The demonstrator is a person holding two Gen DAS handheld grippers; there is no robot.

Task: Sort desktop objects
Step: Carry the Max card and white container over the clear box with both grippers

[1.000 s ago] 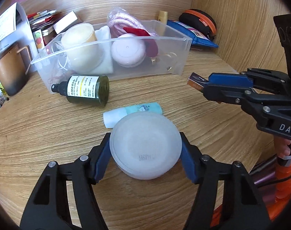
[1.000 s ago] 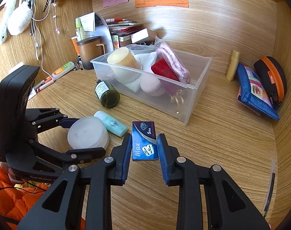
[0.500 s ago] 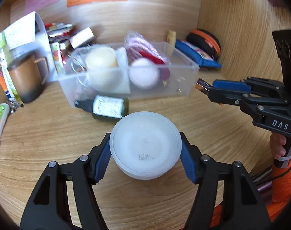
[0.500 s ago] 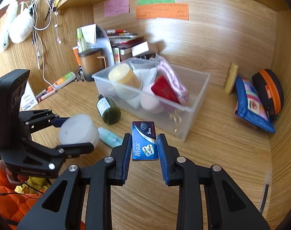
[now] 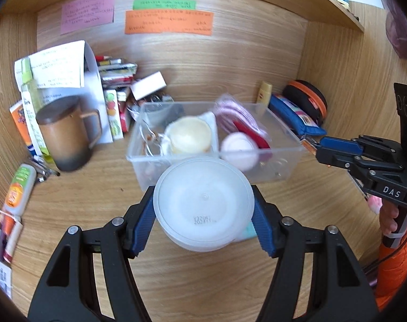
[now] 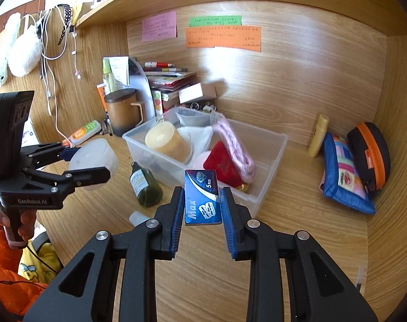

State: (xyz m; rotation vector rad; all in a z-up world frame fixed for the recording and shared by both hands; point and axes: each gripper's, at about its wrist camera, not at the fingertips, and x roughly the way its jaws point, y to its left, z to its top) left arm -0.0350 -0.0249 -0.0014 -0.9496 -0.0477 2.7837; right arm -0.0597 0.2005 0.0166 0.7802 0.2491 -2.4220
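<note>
The left gripper [image 5: 203, 212] pinches a round frosted white jar [image 5: 203, 209] above the wooden desk [image 5: 96, 198], while the right gripper [image 6: 202, 206] clamps a blue razor-blade box [image 6: 202, 197] before the clear plastic bin [image 6: 270, 161].

I see the round, frosted white plastic tub [image 5: 203, 204] lifted off the wooden table [image 5: 82, 196], bottom toward my left camera, printed code showing. The flat blue cardboard blade box [image 6: 202, 197], marked "Max" and "5 pcs", stands upright above the table. The clear plastic storage bin [image 6: 267, 179] sits behind both, holding a cream candle jar [image 6: 167, 141], what looks like a pink bagged cord [image 6: 237, 147], and a red pouch [image 6: 223, 163].
</note>
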